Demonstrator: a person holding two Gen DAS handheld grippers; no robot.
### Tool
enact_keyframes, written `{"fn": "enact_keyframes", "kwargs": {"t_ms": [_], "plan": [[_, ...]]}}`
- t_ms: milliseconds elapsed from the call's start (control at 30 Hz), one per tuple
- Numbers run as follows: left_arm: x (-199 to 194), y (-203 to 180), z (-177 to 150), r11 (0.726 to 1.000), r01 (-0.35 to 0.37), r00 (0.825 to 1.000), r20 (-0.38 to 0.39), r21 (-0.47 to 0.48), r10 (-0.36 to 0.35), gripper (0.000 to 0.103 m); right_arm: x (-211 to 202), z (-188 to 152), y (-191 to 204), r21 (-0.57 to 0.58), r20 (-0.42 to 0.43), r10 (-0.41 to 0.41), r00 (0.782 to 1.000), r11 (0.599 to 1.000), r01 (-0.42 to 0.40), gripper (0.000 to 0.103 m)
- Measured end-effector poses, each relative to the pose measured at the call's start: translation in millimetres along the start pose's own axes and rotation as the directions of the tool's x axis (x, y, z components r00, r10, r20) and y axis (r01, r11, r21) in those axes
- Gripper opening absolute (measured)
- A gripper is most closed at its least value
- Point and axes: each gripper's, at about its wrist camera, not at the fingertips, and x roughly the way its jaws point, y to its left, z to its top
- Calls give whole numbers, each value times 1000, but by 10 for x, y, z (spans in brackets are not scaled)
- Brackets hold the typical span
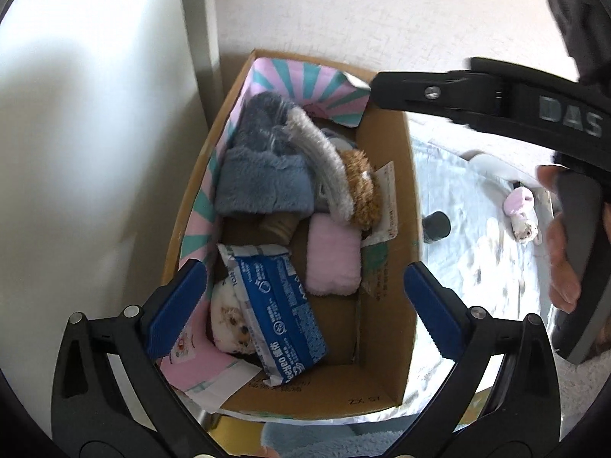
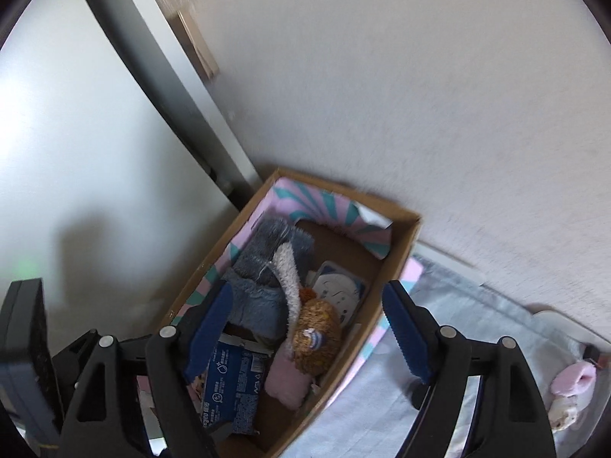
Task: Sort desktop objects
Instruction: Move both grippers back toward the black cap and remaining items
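Note:
A cardboard box (image 1: 385, 389) stands against the wall; it also shows in the right wrist view (image 2: 397, 255). Inside lie a grey-blue fuzzy cloth (image 1: 263, 179), a brown plush toy (image 1: 362, 194), a pink fuzzy roll (image 1: 334, 255) and a blue wipes packet (image 1: 278, 305). My left gripper (image 1: 305, 309) hovers open and empty above the box. My right gripper (image 2: 309, 328) is also open and empty above the box; its body (image 1: 496, 99) crosses the top right of the left wrist view. A small pink plush toy (image 1: 521, 210) lies on the light blue cloth to the right.
A light blue cloth (image 2: 450, 313) covers the surface right of the box. A small black cylinder (image 1: 435, 225) stands beside the box. A white wall (image 2: 382, 95) rises behind, a white panel with a grey frame (image 1: 194, 38) to the left.

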Motion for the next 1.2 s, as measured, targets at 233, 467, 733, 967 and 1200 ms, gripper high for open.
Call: {"fn": "enact_keyframes", "kwargs": {"t_ms": [233,467,733,967,1200], "plan": [[-178,-316,60,997,2,998,61,73,-6,103,-559,-161,-246,36,122,-43,992,999,39,77],[-180,-603,90,993,8,998,53,119,-15,103,-988,-479,-680,149,152,-109,982,985,86,77],[-219,-981,106,982,31,996,79,189,-47,103,-1400,-912,-1162,246,149,-249,957,947,208,77],[-215,-1265,91,968,86,990,86,236,-109,103,-1820,-1212,-1400,317,238,-471,849,864,390,77],[-211,-1449,38,968,76,986,129,240,-109,103,-2064,-1447,-1565,313,251,-594,764,797,517,77]]}}
